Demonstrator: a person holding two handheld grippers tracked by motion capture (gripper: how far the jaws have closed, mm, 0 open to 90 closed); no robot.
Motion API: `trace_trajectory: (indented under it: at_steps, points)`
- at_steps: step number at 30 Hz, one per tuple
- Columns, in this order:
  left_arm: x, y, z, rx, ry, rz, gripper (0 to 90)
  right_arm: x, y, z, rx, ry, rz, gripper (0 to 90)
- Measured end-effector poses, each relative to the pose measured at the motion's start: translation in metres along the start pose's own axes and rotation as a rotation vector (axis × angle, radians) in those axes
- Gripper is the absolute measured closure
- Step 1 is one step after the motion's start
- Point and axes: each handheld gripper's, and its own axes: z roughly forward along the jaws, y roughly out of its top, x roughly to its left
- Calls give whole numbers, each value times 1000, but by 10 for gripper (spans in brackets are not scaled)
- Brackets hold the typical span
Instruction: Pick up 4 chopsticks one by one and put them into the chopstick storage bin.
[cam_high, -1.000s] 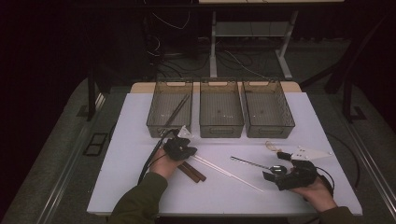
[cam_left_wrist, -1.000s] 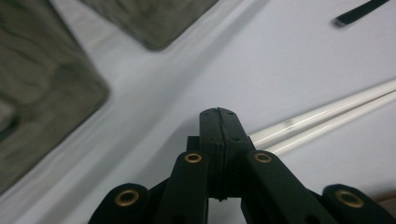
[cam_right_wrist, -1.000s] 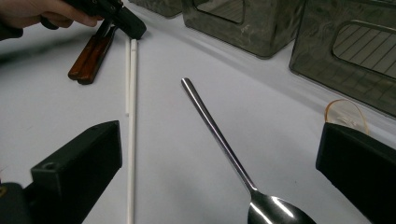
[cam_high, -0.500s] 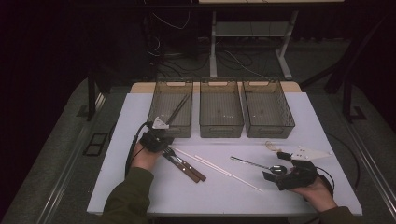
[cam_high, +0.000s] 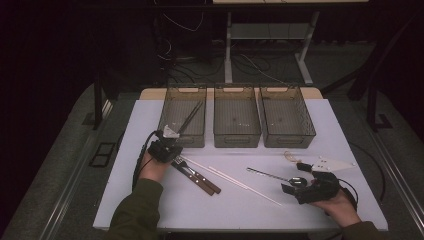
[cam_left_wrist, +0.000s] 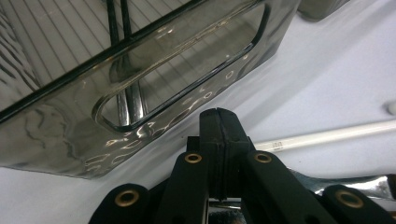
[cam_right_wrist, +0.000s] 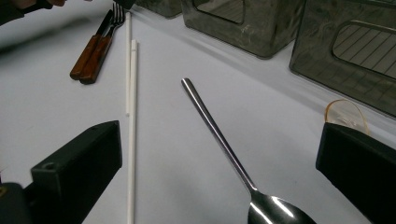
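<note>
My left gripper (cam_high: 166, 143) is shut with nothing between its pads, just in front of the left smoky bin (cam_high: 182, 137). In the left gripper view the closed jaws (cam_left_wrist: 218, 119) point at that bin's handle wall (cam_left_wrist: 140, 93), with dark sticks (cam_left_wrist: 116, 18) lying inside. Two wooden-handled forks (cam_high: 197, 176) lie to its right. My right gripper (cam_high: 295, 180) rests open at the front right. In the right gripper view its jaws (cam_right_wrist: 222, 144) stand wide on either side of a metal spoon (cam_right_wrist: 215, 130) that lies on the table.
Three smoky bins stand in a row at the back, with the middle bin (cam_high: 236, 117) and the right bin (cam_high: 286, 117) beside the left one. White chopsticks (cam_high: 235, 181) lie mid-table. White pieces (cam_high: 332, 162) and an amber ring (cam_right_wrist: 348, 114) sit near the right gripper.
My left hand has moved left and slightly back, away from the forks, to the front of the left bin. The right hand has stayed put.
</note>
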Motion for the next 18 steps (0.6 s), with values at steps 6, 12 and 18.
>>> trace_trajectory:
  at_steps: [6,12,18]
  points:
    - [0,0,3,12,2,2,895,0,0,0,-1,0,-1,6]
    - [0,-1,4,16,9,0,895,0,0,0,-1,0,-2,6]
    - [0,-1,5,25,3,-2,895,0,0,0,0,0,-2,6]
